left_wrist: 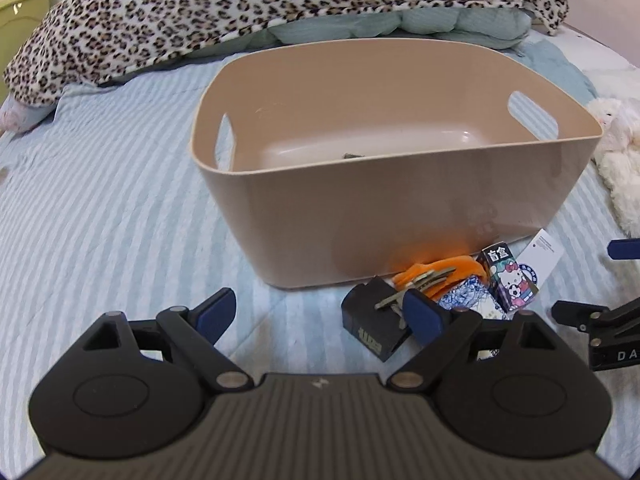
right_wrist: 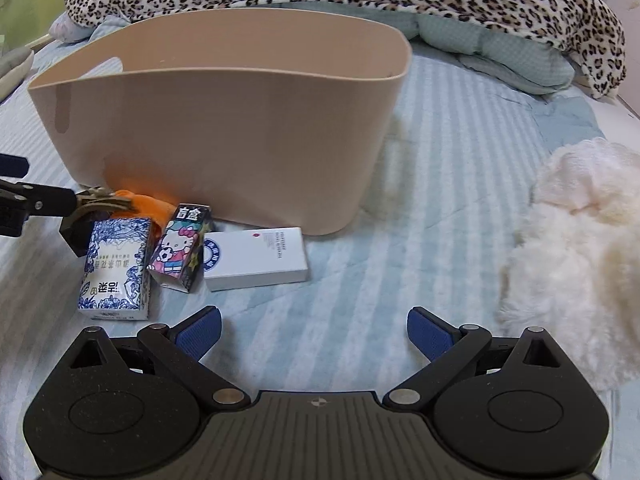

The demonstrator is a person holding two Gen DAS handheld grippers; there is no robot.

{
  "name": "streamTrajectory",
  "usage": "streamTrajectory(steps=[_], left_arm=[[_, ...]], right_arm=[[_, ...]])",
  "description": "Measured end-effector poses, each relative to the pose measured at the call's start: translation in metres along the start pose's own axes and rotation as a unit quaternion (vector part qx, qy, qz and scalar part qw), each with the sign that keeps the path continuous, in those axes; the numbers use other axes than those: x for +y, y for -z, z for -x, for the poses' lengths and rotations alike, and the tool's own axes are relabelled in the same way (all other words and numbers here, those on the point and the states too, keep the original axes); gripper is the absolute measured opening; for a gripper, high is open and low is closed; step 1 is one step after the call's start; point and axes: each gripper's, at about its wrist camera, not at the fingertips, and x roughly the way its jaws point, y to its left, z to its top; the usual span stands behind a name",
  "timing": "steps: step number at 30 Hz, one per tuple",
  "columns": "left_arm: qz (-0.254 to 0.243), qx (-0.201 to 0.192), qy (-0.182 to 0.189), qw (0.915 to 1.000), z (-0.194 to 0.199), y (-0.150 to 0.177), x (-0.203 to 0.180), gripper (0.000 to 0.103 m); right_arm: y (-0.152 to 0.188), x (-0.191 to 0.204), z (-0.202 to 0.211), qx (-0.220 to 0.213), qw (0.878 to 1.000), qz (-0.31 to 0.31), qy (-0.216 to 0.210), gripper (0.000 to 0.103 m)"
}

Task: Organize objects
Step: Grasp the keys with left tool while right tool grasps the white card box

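Left wrist view: the left gripper (left_wrist: 320, 316) is spread wide and empty, its right pad at the keys (left_wrist: 400, 300) on the black box (left_wrist: 376, 328), all just before the tan plastic tub (left_wrist: 400, 220). Closing now could knock them aside. One dark item on the tub floor is unreadable.

Right wrist view: the right gripper (right_wrist: 314, 334) gapes empty near the white carton (right_wrist: 256, 260); the orange thing (right_wrist: 148, 206) is half hidden.

The Hello Kitty box (right_wrist: 182, 246) reads "盲盒" on top; "DA" shows on the right gripper (left_wrist: 618, 354) body; the other print is unreadable.
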Motion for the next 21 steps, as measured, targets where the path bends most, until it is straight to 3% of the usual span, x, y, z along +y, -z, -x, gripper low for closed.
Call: streamTrajectory(steps=[4,13,17,21], left_arm=[[-0.006,-0.008,0.018,0.9998,0.000,-0.001,-0.004,0.091],[-0.035,-0.015,0.030,0.9988,-0.009,-0.002,-0.012,0.088],[-0.041,-0.012,0.047,0.9980,-0.016,-0.001,-0.013,0.075],[-0.054,-0.020,0.062,0.9964,-0.016,0.000,-0.015,0.063]], right_arm=[[-0.001,0.000,-0.001,-0.018,1.000,-0.003,-0.001,0.101],[-0.010,0.020,-0.013,-0.010,1.000,0.012,-0.007,0.101],[-0.012,0.027,-0.017,-0.009,1.000,0.017,0.004,0.100],[-0.014,0.028,-0.016,-0.018,1.000,0.016,0.000,0.091]])
